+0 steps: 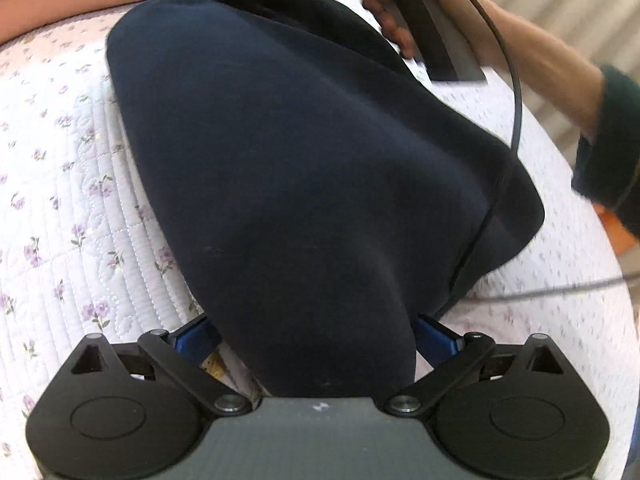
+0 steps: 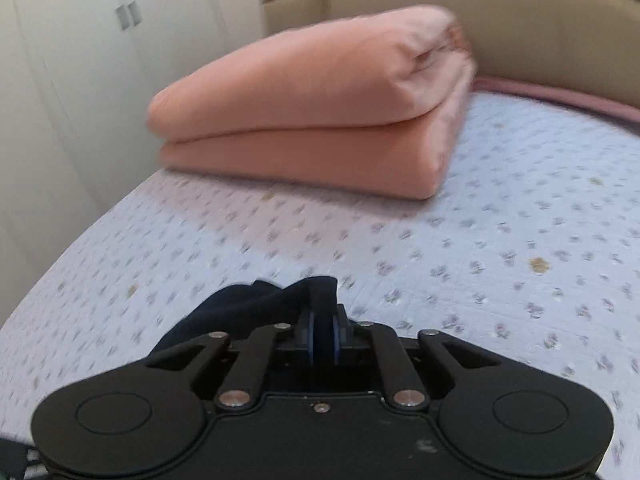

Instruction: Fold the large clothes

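1. Mid-fold: navy garment (image 1: 304,168) stretched above the floral quilt (image 1: 60,184), pinched by right gripper (image 2: 323,320).
2. Left gripper (image 1: 316,344) splayed wide, cloth draped between (grip unclear).
3. Next, probably: laying it flat beside the folded peach blanket (image 2: 312,112).

I can't read any text in either wrist view: no labels, brands or numbers. There's only a tiny pale mark on the left gripper (image 1: 316,344) housing, too small to make out. The bedspread (image 2: 500,216) print is floral, not lettering.
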Demonstrator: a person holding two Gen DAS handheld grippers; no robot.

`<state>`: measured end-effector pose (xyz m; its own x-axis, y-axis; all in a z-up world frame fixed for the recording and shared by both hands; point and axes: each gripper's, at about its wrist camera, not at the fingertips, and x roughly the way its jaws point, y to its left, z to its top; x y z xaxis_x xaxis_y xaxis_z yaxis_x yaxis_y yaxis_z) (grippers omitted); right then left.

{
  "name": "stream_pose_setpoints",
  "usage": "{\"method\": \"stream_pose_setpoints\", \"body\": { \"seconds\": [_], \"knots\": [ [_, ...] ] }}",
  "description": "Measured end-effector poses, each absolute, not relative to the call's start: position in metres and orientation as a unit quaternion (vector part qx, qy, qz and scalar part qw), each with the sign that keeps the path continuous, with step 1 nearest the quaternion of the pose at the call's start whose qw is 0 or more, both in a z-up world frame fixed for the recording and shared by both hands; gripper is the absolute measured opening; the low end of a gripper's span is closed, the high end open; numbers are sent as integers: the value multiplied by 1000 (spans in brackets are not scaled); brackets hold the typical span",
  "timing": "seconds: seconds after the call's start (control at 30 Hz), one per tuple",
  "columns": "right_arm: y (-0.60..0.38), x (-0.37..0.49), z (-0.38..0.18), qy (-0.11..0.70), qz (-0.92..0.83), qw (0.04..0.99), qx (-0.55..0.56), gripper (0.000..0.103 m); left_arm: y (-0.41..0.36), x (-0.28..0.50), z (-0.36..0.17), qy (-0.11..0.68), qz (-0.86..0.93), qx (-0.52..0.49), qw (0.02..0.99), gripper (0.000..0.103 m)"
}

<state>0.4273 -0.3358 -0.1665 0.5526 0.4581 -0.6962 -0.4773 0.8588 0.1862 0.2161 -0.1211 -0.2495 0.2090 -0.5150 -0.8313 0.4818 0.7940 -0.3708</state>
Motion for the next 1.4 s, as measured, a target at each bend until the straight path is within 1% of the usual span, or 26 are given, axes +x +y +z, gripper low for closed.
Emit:
{"method": "stream_pose_setpoints", "body": {
  "seconds": [0.07, 0.1, 0.17, 0.23, 0.3, 0.37, 0.4, 0.47, 0.5, 0.53, 0.6, 0.7, 0.77, 0.83, 0.9, 0.97, 1.0, 1.07, 1.13, 1.17, 1.2, 1.27, 1.3, 1.33, 1.4],
  "knots": [
    [-329, 427, -169, 383, 249, 888, -43, 7, -121, 218, -250, 541, -312, -30, 781, 102],
    [-332, 432, -174, 388, 238, 890, -36, 7, -119, 221, -248, 540, -309, -33, 782, 102],
    [-345, 447, -186, 411, 222, 884, 16, 7, -118, 218, -246, 538, -300, -40, 787, 102],
    [-355, 453, -193, 421, 202, 884, 37, 8, -116, 216, -246, 539, -292, -51, 789, 102],
    [-365, 455, -193, 431, 128, 893, 24, 0, -112, 209, -244, 542, -287, -47, 788, 102],
    [-385, 449, -184, 417, 104, 902, 31, 0, -109, 200, -237, 551, -287, -37, 783, 97],
    [-400, 444, -177, 413, 116, 902, 57, 9, -105, 195, -232, 552, -291, -41, 780, 96],
    [-422, 428, -163, 415, 146, 891, 108, 35, -93, 186, -217, 550, -306, -78, 773, 96],
    [-429, 417, -155, 415, 167, 886, 124, 68, -85, 183, -209, 548, -312, -100, 770, 96],
    [-431, 403, -147, 410, 187, 884, 124, 93, -78, 182, -202, 544, -316, -115, 769, 97],
    [-422, 374, -134, 402, 212, 886, 93, 95, -61, 178, -185, 527, -317, -154, 773, 101],
    [-393, 326, -124, 395, 250, 884, 25, 98, -34, 191, -171, 507, -292, -196, 787, 103],
    [-375, 303, -126, 394, 253, 884, -14, 99, -21, 206, -173, 497, -247, -205, 806, 103],
    [-355, 284, -132, 407, 201, 887, -88, 99, -14, 222, -180, 503, -214, -208, 811, 102],
    [-346, 270, -141, 407, 220, 880, -107, 99, -17, 233, -184, 499, -218, -184, 819, 102],
    [-348, 272, -155, 435, 218, 868, -105, 100, -27, 240, -191, 501, -231, -152, 820, 103],
    [-352, 275, -164, 441, 212, 866, -104, 103, -36, 238, -199, 502, -242, -141, 818, 103],
    [-367, 277, -176, 441, 192, 872, -86, 103, -32, 238, -221, 507, -268, -170, 802, 103],
    [-379, 267, -186, 425, 166, 884, -102, 103, -18, 240, -246, 532, -266, -234, 769, 103],
    [-387, 261, -188, 419, 171, 886, -98, 103, -12, 237, -248, 534, -263, -251, 763, 103],
    [-398, 257, -189, 422, 174, 887, -70, 103, -10, 231, -246, 531, -265, -244, 767, 103],
    [-425, 260, -193, 459, 171, 872, 16, 103, -9, 225, -237, 529, -273, -207, 777, 103],
    [-434, 262, -194, 471, 174, 864, 39, 103, -9, 221, -229, 534, -271, -183, 780, 103],
    [-438, 264, -192, 478, 176, 859, 43, 103, -9, 220, -224, 543, -266, -165, 779, 103],
    [-437, 267, -183, 490, 177, 853, 22, 103, -7, 213, -206, 552, -260, -121, 783, 99]
  ]
}}
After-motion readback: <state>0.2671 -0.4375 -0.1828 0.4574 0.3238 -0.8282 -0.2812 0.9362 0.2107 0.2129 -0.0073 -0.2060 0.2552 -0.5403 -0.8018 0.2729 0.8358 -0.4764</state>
